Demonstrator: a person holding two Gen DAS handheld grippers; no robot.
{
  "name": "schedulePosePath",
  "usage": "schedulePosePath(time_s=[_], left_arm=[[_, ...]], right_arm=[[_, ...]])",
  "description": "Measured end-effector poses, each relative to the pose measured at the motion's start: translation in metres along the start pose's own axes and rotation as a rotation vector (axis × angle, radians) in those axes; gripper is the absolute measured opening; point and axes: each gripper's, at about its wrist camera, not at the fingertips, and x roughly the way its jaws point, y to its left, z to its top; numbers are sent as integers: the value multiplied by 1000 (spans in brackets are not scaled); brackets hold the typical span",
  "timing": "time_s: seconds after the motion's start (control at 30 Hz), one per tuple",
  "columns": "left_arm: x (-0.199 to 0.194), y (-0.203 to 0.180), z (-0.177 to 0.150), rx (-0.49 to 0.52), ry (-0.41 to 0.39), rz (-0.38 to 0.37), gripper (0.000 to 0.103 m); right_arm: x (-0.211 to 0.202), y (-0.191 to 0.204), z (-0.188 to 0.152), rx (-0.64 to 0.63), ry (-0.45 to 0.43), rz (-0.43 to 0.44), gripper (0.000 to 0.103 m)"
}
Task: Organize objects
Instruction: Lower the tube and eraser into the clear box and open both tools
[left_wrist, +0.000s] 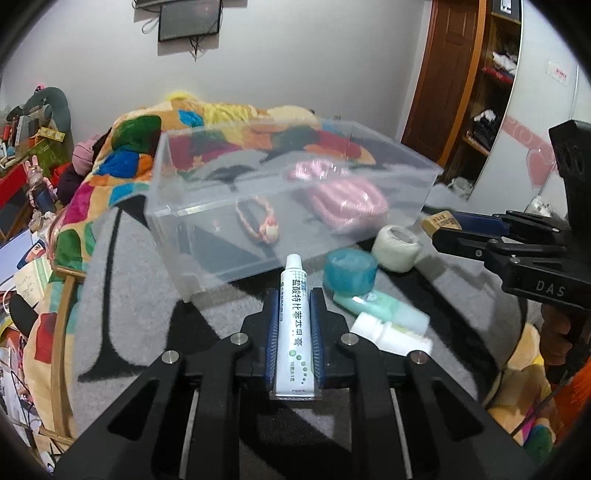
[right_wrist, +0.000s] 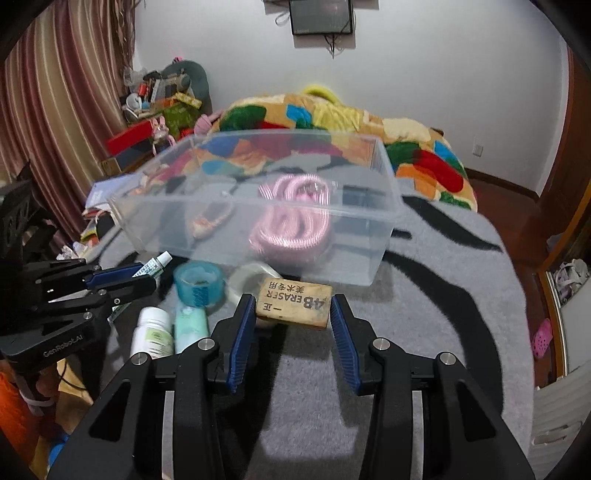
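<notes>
My left gripper (left_wrist: 294, 295) is shut on a white ointment tube (left_wrist: 294, 325), held just in front of the clear plastic box (left_wrist: 192, 236). My right gripper (right_wrist: 293, 302) is shut on a tan 4B eraser (right_wrist: 293, 303), also near the box (right_wrist: 384, 225). The box holds a coiled pink cord (left_wrist: 347, 203) and a braided bracelet (left_wrist: 258, 221). On the grey blanket lie a blue tape roll (left_wrist: 349, 269), a white tape roll (left_wrist: 395, 248), a green tube (left_wrist: 384, 306) and a white bottle (left_wrist: 391, 332). The eraser (left_wrist: 441, 223) and the right gripper show at the right in the left wrist view.
A colourful quilt (right_wrist: 369, 122) is heaped behind the box. Cluttered shelves and toys (right_wrist: 162, 99) stand at the left by the curtain. A wooden wardrobe (left_wrist: 480, 74) is at the right. The blanket's edge drops off at the right (right_wrist: 517, 295).
</notes>
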Motion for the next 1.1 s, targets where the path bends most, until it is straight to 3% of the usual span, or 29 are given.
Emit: schedulePosePath(time_s=[0.33, 0.63, 0.77, 1.1], left_arm=[[-41, 8, 37, -28, -152, 14, 16], [-34, 29, 76, -73, -179, 53, 16], [-24, 40, 87, -97, -165, 52, 16], [24, 47, 99, -107, -69, 93, 16]], right_arm=[[-29, 11, 38, -3, -124, 14, 38], [-30, 25, 78, -4, -187, 28, 38], [-12, 28, 88, -9, -165, 17, 38], [64, 23, 95, 14, 16, 24, 38]])
